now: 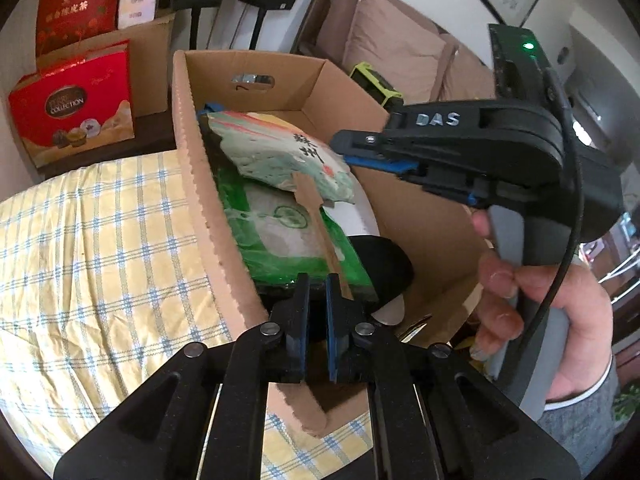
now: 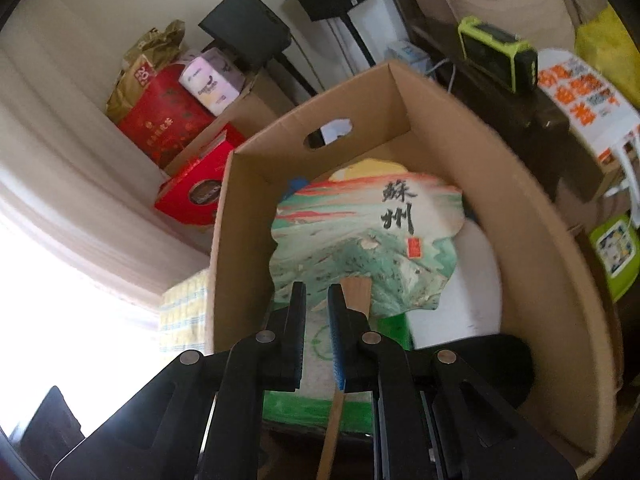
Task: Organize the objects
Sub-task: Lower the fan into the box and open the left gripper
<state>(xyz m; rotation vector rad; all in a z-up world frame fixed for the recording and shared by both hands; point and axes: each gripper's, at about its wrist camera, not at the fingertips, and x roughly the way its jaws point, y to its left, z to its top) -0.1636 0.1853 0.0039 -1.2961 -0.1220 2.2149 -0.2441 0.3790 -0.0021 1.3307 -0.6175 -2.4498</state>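
An open cardboard box (image 1: 192, 152) (image 2: 520, 208) stands on a bed. In it a painted paper fan (image 1: 272, 148) (image 2: 352, 232) with a wooden handle (image 1: 320, 224) lies tilted on a green packet (image 1: 280, 236) (image 2: 316, 408). A white thing (image 2: 460, 280) and a black thing (image 1: 384, 268) lie beside them. My left gripper (image 1: 318, 280) hangs shut over the box's near end, empty, with the handle's end just outside its right finger. My right gripper (image 2: 316, 290) (image 1: 340, 144) is shut too, above the fan. The handle runs underneath its right finger, not between the pads.
A yellow checked bedcover (image 1: 100, 240) lies left of the box. Red gift bags (image 1: 72, 104) and cartons stand behind it by the wall. Two black speakers on stands, a sofa with cushions (image 1: 384, 36) and a green-edged device (image 2: 496, 52) are beyond. A hand (image 1: 540, 292) holds the right gripper.
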